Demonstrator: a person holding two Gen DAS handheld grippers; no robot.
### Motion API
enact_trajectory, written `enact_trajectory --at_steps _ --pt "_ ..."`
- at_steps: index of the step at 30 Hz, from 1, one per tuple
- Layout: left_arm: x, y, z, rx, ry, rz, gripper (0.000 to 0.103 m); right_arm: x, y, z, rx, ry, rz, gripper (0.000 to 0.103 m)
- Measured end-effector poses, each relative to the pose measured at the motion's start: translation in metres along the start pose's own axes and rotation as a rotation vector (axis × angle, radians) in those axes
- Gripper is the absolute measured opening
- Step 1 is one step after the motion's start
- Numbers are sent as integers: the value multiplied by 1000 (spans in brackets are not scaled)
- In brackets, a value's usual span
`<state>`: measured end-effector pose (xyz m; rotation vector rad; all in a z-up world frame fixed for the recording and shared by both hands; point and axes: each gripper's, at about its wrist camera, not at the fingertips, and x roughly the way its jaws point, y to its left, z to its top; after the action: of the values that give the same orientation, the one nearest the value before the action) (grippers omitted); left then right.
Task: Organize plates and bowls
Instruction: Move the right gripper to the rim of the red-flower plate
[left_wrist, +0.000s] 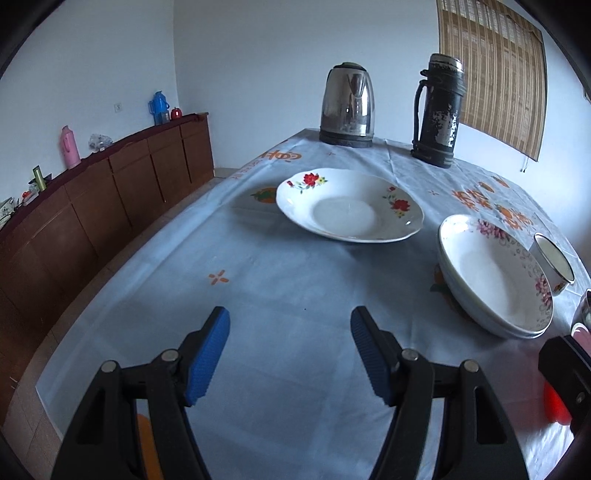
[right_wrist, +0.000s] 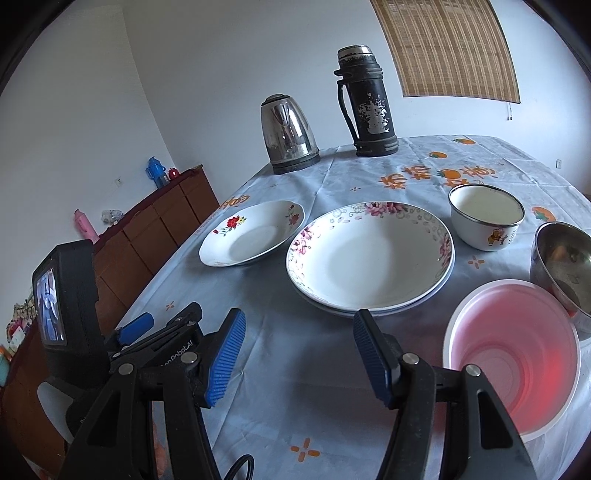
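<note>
A white plate with red flowers (left_wrist: 349, 205) (right_wrist: 253, 232) lies on the table. To its right a pink-flowered plate (left_wrist: 495, 275) (right_wrist: 369, 254) sits stacked on another plate. A white enamel bowl (right_wrist: 485, 216) (left_wrist: 554, 264), a steel bowl (right_wrist: 563, 264) and a pink plastic bowl (right_wrist: 513, 354) stand further right. My left gripper (left_wrist: 290, 350) is open and empty above the cloth, short of the plates; it also shows in the right wrist view (right_wrist: 159, 328). My right gripper (right_wrist: 299, 354) is open and empty, just short of the stacked plates.
A steel kettle (left_wrist: 347, 105) (right_wrist: 288, 134) and a worn black thermos (left_wrist: 439, 110) (right_wrist: 367, 101) stand at the table's far end. A brown sideboard (left_wrist: 110, 192) with flasks runs along the left wall. The table edge (left_wrist: 122, 266) is at left.
</note>
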<state>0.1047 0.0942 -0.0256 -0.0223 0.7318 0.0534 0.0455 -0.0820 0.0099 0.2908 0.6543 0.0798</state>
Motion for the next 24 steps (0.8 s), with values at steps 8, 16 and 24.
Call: enact_trajectory --at_steps 8,16,24 --pt "0 13 1 -13 25 11 69 2 9 3 -54 11 32 54" --pt "1 19 23 7 12 22 69 12 15 39 -91 11 60 45" --pt "28 18 64 25 21 45 69 46 16 87 -79 31 53 45"
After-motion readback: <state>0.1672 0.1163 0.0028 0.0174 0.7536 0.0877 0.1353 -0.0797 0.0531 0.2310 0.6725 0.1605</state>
